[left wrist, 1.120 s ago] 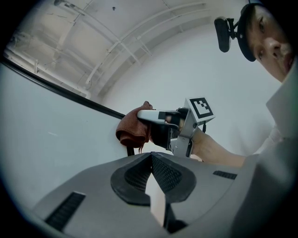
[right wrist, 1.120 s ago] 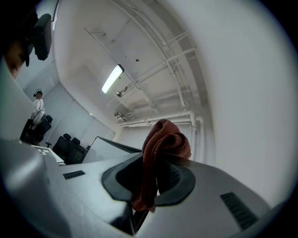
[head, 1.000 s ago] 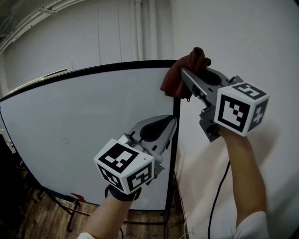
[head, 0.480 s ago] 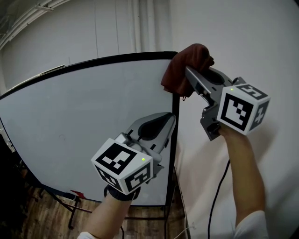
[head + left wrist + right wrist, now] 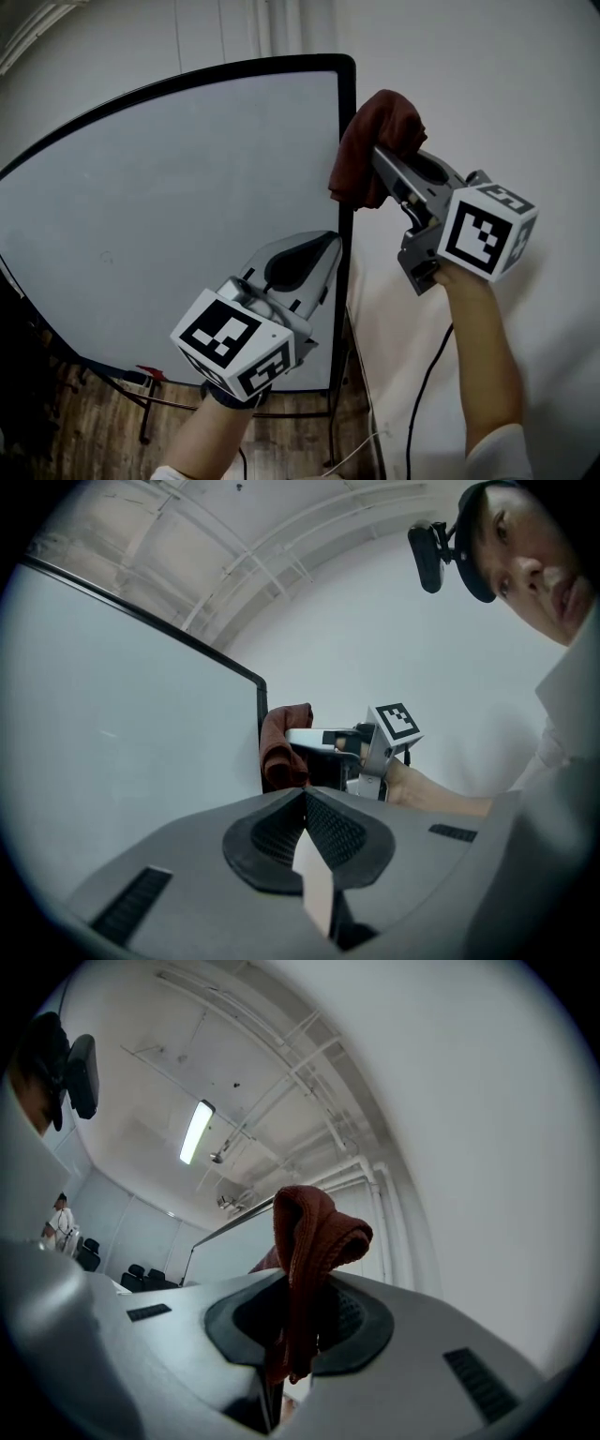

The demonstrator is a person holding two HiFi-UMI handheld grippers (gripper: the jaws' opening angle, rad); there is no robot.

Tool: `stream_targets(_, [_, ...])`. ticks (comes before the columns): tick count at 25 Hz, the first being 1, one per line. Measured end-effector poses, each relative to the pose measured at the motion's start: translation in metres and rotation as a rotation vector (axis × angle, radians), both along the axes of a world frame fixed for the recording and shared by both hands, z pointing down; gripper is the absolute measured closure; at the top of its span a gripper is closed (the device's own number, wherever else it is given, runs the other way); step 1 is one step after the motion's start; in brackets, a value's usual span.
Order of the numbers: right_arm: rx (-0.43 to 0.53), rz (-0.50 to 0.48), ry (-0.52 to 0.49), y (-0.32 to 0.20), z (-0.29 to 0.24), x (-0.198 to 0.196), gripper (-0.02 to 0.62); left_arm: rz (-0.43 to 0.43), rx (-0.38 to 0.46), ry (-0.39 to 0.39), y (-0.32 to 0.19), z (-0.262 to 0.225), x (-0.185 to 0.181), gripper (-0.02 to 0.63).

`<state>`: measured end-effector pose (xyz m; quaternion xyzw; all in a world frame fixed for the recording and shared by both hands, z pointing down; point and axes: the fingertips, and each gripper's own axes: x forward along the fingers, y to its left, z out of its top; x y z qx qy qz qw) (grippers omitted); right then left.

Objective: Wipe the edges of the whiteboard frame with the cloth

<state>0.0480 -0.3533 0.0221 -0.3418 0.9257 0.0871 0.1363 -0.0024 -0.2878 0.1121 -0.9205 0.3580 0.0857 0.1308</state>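
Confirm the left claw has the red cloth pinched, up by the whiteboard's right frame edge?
Wrong claw: the right gripper view shows the red cloth pinched in the right claw, up by the whiteboard's right frame edge.

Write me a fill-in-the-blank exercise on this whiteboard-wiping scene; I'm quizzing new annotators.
1. The right gripper is shut on a dark red cloth beside the whiteboard frame's ____ vertical edge.
2. The left gripper is shut and holds ____.
3. The whiteboard frame is coloured ____.
Missing words: right; nothing; black.
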Motion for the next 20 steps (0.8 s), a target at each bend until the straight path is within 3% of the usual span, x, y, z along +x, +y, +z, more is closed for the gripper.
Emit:
stream_targets(11, [-0.093, 0.011, 0.073, -0.012, 0.029, -0.004, 0.538, -0.016, -0.014, 0.002, -0.001, -0.003, -0.001, 0.597])
stream_targets(20, [-0.144, -0.015, 0.044, -0.015, 0.163, -0.001, 0.538, -0.027, -0.043, 0.030, -0.002, 0.098, -0.004, 0.597])
